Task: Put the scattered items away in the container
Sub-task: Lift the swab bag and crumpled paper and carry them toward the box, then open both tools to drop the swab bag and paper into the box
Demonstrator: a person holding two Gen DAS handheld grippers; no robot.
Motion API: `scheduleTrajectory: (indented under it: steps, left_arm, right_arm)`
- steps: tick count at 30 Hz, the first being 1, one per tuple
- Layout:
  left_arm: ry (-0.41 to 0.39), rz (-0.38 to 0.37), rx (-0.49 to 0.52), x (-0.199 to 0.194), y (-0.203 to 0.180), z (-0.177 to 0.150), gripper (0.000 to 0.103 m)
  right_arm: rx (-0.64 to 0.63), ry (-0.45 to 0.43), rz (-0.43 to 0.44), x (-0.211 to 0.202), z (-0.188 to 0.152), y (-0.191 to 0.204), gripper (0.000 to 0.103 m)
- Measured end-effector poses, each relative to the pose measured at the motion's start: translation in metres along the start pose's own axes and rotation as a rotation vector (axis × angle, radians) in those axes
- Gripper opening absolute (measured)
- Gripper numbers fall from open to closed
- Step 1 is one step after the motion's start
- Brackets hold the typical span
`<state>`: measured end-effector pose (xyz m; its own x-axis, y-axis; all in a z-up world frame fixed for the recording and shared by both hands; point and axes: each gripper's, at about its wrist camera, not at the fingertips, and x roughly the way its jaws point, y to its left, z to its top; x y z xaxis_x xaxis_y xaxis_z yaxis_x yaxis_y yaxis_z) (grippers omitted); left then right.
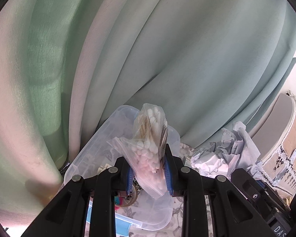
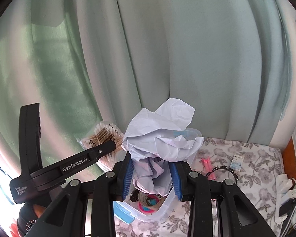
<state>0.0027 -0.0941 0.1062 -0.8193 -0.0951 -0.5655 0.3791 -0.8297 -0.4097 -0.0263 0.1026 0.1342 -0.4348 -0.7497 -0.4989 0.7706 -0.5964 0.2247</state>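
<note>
Clear, slippery plastic is bulging between the pads of the left claw [image 1: 148,174], which is clenching one soft zip bag of cotton swabs [image 1: 150,142] above the translucent plastic container [image 1: 77,164]. The right claw [image 2: 151,177] is squeezing one light, springy wad of crumpled white paper [image 2: 161,136] over that container, best gripped mid-bulk. One pink clip [image 2: 207,163], one black lace band [image 2: 223,169] and one small packet [image 2: 236,161] are lying on the floral-clothed surface [image 2: 256,179] to the right.

A pale green curtain [image 2: 187,59] is hung in deep folds behind everything, and the upper part of both views is filled by it. The counter is covered by a grey floral cloth [image 2: 256,158]. A white power strip [image 2: 286,189] with cables is seen at the cloth's right edge. A round grey board [image 1: 282,126] is leaned at the far right of the left view.
</note>
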Motion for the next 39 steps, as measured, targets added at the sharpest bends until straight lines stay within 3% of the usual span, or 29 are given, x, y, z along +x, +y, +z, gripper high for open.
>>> scheduleTrajectory:
  steps: [31,33,35,37,39]
  left_arm:
    - [0.073,0.015,-0.058,0.031,0.04,0.003,0.028]
    - [0.072,0.016,-0.063,0.032,0.041,0.003,0.031]
    - [0.067,0.019,-0.066,0.029,0.042,0.003,0.05]
    - [0.064,0.01,-0.075,0.027,0.043,0.003,0.055]
    - [0.066,0.01,-0.075,0.024,0.043,0.003,0.057]
  right_arm:
    - [-0.057,0.139,0.002,0.06,-0.011,0.027,0.04]
    - [-0.068,0.145,0.004,0.062,-0.012,0.029,0.042]
    - [-0.076,0.147,-0.002,0.064,-0.013,0.03,0.05]
    - [-0.073,0.146,-0.002,0.064,-0.013,0.03,0.063]
    - [-0.068,0.148,0.001,0.065,-0.014,0.028,0.064]
